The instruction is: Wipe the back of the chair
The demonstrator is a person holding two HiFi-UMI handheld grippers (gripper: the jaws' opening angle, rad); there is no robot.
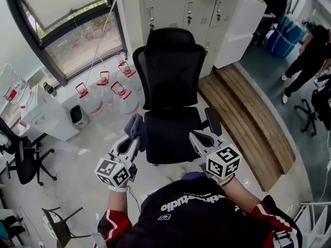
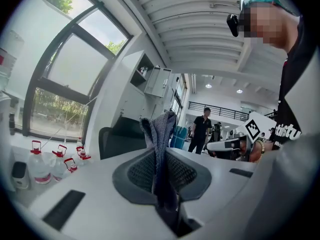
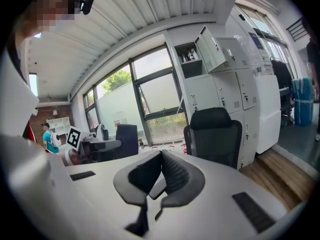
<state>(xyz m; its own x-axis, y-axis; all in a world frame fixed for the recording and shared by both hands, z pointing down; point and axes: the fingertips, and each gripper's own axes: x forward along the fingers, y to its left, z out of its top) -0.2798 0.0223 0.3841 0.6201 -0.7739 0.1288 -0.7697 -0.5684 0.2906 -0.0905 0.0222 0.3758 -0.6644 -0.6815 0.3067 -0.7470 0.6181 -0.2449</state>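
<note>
Squarely between the left gripper (image 2: 161,153) fingers (image 2: 138,172) sits the pinched cloth (image 2: 162,131).

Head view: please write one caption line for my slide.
Facing a black office chair, the person holds a grey cloth in the left gripper; the right gripper is shut and empty.

The left gripper (image 2: 161,156) has its jaws closed on a grey-blue cloth (image 2: 162,129), which stands upright between the ribbed dark pads (image 2: 141,171) and flops over at its top. Behind the cloth is a black office chair (image 2: 120,136), set in front of white cabinets (image 2: 157,81) with one door open. Clear water jugs with red handles (image 2: 39,161) stand on the floor at the left, below a large dark-framed window (image 2: 65,79). At the right the right gripper (image 2: 223,145) shows with its marker cube (image 2: 254,128). A person in black (image 2: 201,129) stands far back.
</note>
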